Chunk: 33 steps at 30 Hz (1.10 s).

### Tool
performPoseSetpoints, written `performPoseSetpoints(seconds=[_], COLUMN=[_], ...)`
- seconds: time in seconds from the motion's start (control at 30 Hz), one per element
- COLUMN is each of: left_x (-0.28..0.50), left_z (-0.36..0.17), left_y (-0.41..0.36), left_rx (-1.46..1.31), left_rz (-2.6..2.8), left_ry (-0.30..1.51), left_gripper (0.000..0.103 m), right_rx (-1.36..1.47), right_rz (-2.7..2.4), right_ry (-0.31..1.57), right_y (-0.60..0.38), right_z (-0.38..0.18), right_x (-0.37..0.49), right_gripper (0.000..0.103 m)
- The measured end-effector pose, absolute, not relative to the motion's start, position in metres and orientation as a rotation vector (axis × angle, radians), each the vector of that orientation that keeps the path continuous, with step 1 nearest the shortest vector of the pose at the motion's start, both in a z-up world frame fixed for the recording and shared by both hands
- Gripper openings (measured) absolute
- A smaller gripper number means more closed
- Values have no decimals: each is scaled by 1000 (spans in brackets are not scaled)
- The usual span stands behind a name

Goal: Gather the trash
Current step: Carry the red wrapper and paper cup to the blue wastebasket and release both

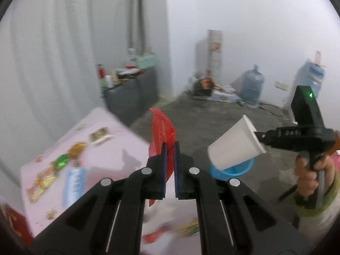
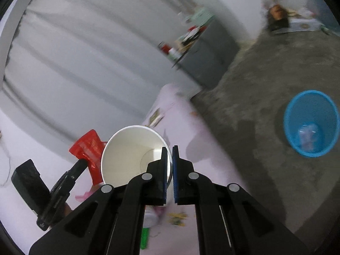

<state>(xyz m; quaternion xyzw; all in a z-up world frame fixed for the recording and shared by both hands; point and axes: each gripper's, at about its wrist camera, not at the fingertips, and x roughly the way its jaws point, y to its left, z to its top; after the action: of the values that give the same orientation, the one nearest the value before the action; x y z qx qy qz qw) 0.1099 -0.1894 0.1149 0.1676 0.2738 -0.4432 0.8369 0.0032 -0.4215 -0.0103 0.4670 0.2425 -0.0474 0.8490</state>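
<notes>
Dim, flat indoor light; both fisheye views soft and smeared by motion.

Light is weak and even, greyish-white, with no visible lamp. The pale wall (image 1: 244, 21) blooms to a hazy white in the left wrist view. Soft shadows fall on the pink tabletop (image 1: 102, 148) and on the grey floor (image 2: 255, 116) beside it. The curtain (image 2: 74, 63) streaks into curved bands in the right wrist view, and the far clutter blurs heavily there. Near parts stay sharper: the left claw (image 1: 169, 148) and right claw (image 2: 169, 150) show clean edges. Straight lines bow toward the rims, and black vignette fills the corners. A green indicator glows on the far device (image 1: 306, 104).
</notes>
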Motion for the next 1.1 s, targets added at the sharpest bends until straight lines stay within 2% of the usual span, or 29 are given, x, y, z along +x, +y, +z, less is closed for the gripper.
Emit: performPoseSetpoints(seconds=[0.27, 0.53, 0.93, 1.0, 1.03, 1.07, 1.1], left_x=[87, 71, 77, 85, 90, 94, 99], left_z=[72, 2, -101, -114, -124, -128, -135], left_y=[-307, -420, -536, -547, -553, -554, -557], left_rx=[355, 342, 347, 344, 354, 358, 352], left_rz=[-1121, -1226, -1225, -1191, -1154, -1121, -1076], left_ry=[733, 870, 1066, 1091, 1112, 1120, 1121], left_gripper=[4, 4, 7, 21, 46, 63, 64], right_rx=[1043, 1157, 1255, 1262, 1266, 1279, 1288], right_rz=[-315, -523, -681, -704, -720, -726, -722], right_ry=[467, 498, 619, 630, 639, 646, 652], right_y=[-481, -544, -606, -616, -621, -626, -630], right_z=[-47, -120, -215, -228, -235, -246, -252], right_x=[-59, -100, -80, -72, -69, -63, -60], right_gripper=[5, 5, 5, 6, 7, 9, 19])
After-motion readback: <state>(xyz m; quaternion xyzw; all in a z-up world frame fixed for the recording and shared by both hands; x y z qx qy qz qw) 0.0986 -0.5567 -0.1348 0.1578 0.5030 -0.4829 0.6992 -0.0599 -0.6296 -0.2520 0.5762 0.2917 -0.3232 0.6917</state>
